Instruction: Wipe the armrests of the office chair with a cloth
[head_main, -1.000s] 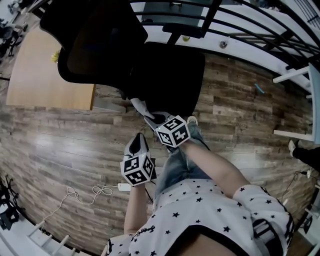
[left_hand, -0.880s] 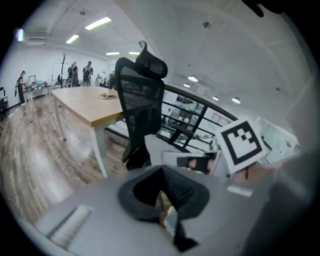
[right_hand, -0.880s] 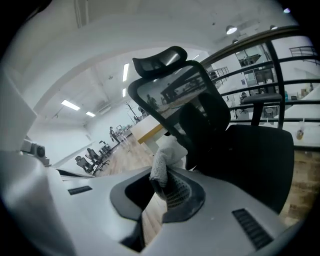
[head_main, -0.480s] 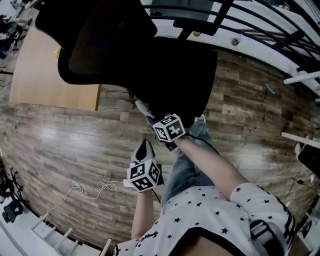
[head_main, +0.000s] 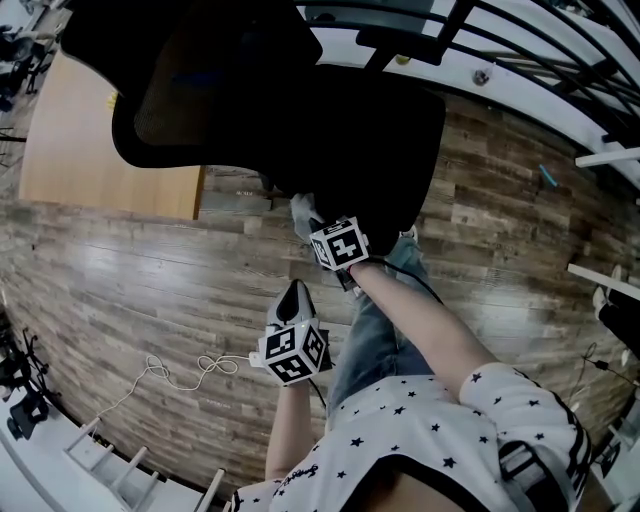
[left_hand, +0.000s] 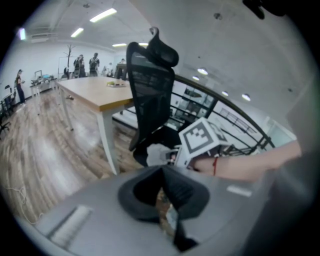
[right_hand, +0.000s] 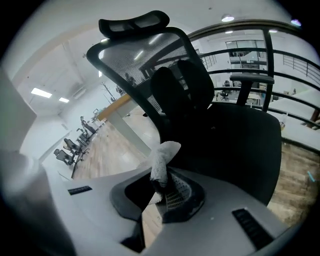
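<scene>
Overhead, hard to part seat from mesh back on the black office chair (head_main: 300, 120); only the far armrest (right_hand: 252, 77) plain. Stretched forward on a bare forearm (head_main: 420, 320), right tongs (right_hand: 159, 186) clamped on a nubbly white cloth (right_hand: 164, 152) just beside the seat's edge. Held lower and nearer, left tongs (left_hand: 163, 172) pressed together, nothing between.
</scene>
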